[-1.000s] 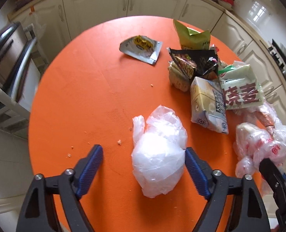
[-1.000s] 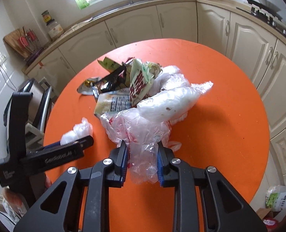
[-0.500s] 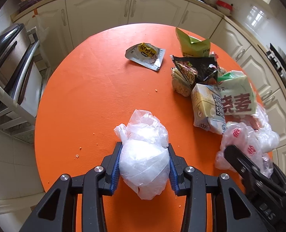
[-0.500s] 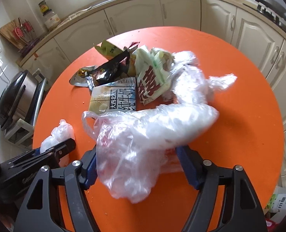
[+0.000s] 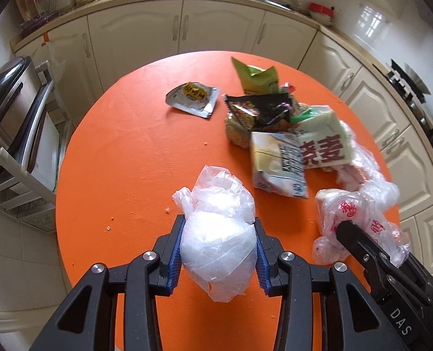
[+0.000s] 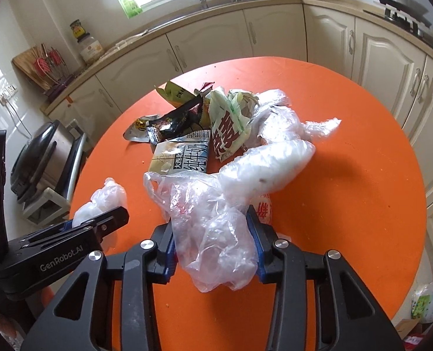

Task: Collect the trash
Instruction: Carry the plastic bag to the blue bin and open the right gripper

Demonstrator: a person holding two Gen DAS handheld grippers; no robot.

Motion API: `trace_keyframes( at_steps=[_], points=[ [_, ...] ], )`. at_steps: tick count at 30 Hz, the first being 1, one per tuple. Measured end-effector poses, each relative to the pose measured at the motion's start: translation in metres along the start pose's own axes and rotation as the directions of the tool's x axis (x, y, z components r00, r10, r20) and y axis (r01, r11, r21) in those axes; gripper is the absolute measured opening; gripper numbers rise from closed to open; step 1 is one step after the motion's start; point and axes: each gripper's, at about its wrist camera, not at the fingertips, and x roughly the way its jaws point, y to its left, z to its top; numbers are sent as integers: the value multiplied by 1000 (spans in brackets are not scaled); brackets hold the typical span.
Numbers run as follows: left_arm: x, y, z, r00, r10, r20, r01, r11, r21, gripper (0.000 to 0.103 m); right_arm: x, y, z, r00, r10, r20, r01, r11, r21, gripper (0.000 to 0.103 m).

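Your left tool holds the knotted white plastic bag, both blue pads pressed into its sides, at six o'clock in the left wrist view; whether the bag's underside touches the orange tabletop you cannot tell. At twelve o'clock from that bag lies a silver and yellow sachet, apart from the rest. At two o'clock the main heap sits: a green packet, a black snack wrapper, a milk carton and a white pack with red characters, all touching one another.

Your right tool is closing on the clear crumpled plastic bag, which sits between its blue pads and bulges out past them. That bag runs towards one o'clock into a long white plastic wad that reaches the heap. In the right wrist view your left tool shows at eight o'clock, near the right one.
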Motion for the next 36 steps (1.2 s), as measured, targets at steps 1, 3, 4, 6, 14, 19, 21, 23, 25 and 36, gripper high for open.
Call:
trace_keyframes(
  at_steps=[1,3,4,6,14,19,21,23,25,36],
  points=[
    [-5,-4,-2,1000,-5,6,5,1000,7,38,-7,-2,-2,1000,13,7,-13,1000,9,39],
    [-14,-13,-5,1000,-11,20,10,1000,24,38,-21,-7,-6,999,29,30,-30,999,24,36],
    [-20,-18,-7,999,-13,30,12,999,34,38,-29,-8,-8,999,27,46,-29,999,25,36],
    [-29,-31,-12,998,-23,50,20,998,58,38,-48,-15,-14,996,32,82,-35,999,34,36],
    [-59,-113,-37,991,-108,83,87,970,227,38,-117,-71,-39,978,-32,208,0,988,153,36],
    [-67,-192,-56,979,-192,64,154,910,385,38,-160,-125,-62,952,-139,273,58,957,284,36],
    [-63,-220,-64,975,-222,31,186,879,440,38,-176,-150,-74,938,-194,287,86,933,349,36],
    [-59,-256,-76,969,-245,-13,219,838,500,38,-192,-179,-88,923,-256,288,116,898,425,36],
    [-49,-284,-80,966,-255,-48,240,807,539,38,-202,-202,-100,910,-305,282,140,865,483,36],
    [39,-392,-84,957,-205,-205,290,702,651,41,-219,-306,-151,881,-451,145,231,676,699,36]
  ],
)
